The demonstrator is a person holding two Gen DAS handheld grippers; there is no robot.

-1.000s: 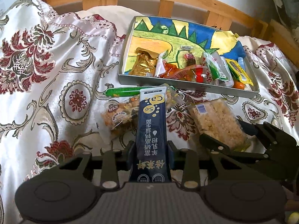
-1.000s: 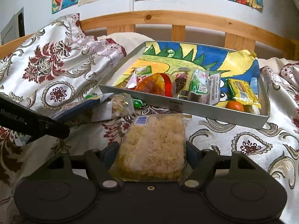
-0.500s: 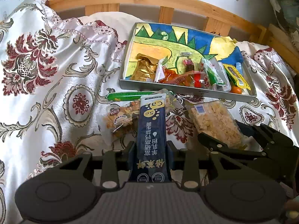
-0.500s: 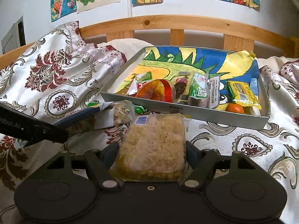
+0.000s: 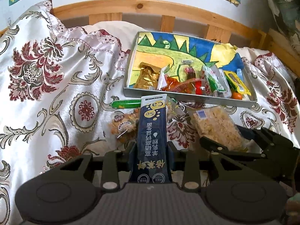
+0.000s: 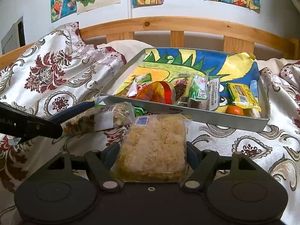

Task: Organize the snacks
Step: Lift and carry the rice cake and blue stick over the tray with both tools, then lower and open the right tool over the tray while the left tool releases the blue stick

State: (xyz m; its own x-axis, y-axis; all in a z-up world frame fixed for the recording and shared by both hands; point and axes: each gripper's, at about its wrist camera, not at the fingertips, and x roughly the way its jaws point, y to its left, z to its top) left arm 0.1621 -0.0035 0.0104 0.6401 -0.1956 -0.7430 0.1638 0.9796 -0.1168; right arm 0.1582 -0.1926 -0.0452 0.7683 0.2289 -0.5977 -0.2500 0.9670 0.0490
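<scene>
Clamping a navy stick sachet (image 5: 152, 138) between its fingers, the left gripper (image 5: 151, 148) sits beside the right gripper (image 6: 152, 150), whose fingers pinch a clear crumbly rice-cake packet (image 6: 152, 148).

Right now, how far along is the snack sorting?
Done: several packets and an orange already lie in the tray. In hand: left gripper grips the dark blue sachet; right gripper grips the crumbly pack. Left: the mixed-nut bag and green candy on the bedspread.
</scene>
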